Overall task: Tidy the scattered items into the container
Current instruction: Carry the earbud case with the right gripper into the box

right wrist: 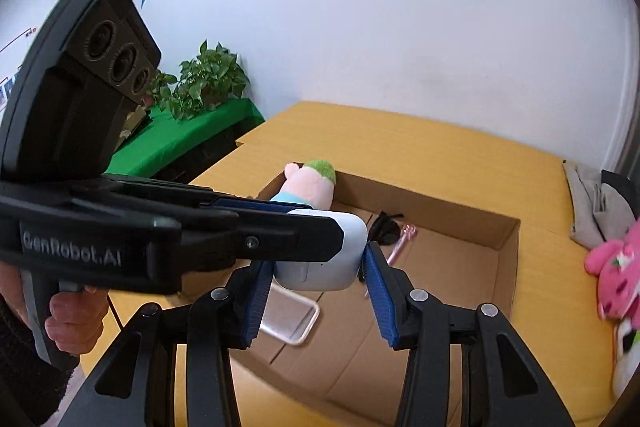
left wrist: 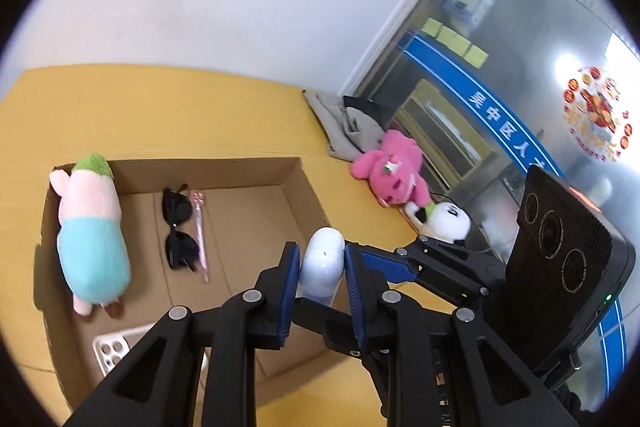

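My left gripper (left wrist: pixel 322 259) is shut on a white earbud case (left wrist: pixel 323 263) and holds it above the open cardboard box (left wrist: pixel 296 171). The case also shows in the right wrist view (right wrist: pixel 324 259), between the open jaws of my right gripper (right wrist: pixel 318 291), which does not grip it. The left gripper (right wrist: pixel 280 227) reaches in from the left there. In the box lie a pink and teal plush (left wrist: pixel 90 231), black sunglasses (left wrist: pixel 178 227), a pink pen (left wrist: pixel 200 227) and a clear phone case (left wrist: pixel 112 349).
The box stands on a yellow table (left wrist: pixel 160 115). A pink plush (left wrist: pixel 394 167) and a white panda plush (left wrist: pixel 446 221) lie at the table's right edge beside grey folded cloth (left wrist: pixel 344 123). A glass partition is behind them. Potted plants (right wrist: pixel 208 79) stand on a green-covered table.
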Motion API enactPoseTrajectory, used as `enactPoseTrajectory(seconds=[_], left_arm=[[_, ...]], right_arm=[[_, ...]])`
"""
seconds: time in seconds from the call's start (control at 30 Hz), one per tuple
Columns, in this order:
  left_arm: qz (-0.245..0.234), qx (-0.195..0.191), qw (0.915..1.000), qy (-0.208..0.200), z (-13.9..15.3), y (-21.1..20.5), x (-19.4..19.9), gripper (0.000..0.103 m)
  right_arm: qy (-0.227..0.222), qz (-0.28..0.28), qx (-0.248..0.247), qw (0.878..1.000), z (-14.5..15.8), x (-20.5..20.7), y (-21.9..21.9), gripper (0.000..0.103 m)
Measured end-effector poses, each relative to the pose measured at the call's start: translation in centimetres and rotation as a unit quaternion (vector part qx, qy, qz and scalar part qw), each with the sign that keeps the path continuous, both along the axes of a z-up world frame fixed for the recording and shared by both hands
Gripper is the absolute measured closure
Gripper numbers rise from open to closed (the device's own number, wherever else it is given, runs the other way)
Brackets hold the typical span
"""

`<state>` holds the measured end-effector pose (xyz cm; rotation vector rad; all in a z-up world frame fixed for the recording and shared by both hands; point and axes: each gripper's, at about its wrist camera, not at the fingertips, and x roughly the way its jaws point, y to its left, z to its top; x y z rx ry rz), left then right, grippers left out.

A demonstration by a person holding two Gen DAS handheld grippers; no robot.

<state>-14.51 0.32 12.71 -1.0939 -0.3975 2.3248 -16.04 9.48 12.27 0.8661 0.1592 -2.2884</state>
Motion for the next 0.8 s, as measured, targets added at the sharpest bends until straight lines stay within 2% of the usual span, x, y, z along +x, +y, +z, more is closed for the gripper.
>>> enactPoseTrajectory(seconds=[0.1, 0.17, 0.27, 0.43, 0.6, 0.8], left_arm=[[0.004, -0.001, 0.9997, -0.024, -1.8, -1.0, -2.2, 0.081], [0.008, 0.002, 0.9986, -0.052, -4.2, -1.6, -3.4, 0.081], [0.010, 0.011, 0.9953, -0.096, -8.3, -2.5, -4.6, 0.082], [0.021, 0.032, 0.9852, -0.167, -15.2, -4.0, -6.2, 0.082], [0.026, 0.038, 0.9765, -0.211, -19.1, -4.6, -6.9, 0.082], [0.024, 0.039, 0.9706, -0.236, -21.1, -4.7, -7.4, 0.082]], right_arm=[[-0.027, 0.004, 0.006, 1.000, -1.1, -2.5, -1.0, 0.054], [-0.059, 0.006, 0.005, 0.998, -3.0, -4.1, -1.4, 0.054], [-0.126, 0.015, -0.003, 0.992, -7.1, -6.2, -1.7, 0.054], [-0.185, 0.011, 0.033, 0.982, -14.0, -8.0, -3.1, 0.054], [-0.228, 0.010, 0.055, 0.972, -18.6, -9.5, -3.8, 0.054], [-0.244, 0.005, 0.079, 0.967, -20.7, -10.2, -4.6, 0.055]])
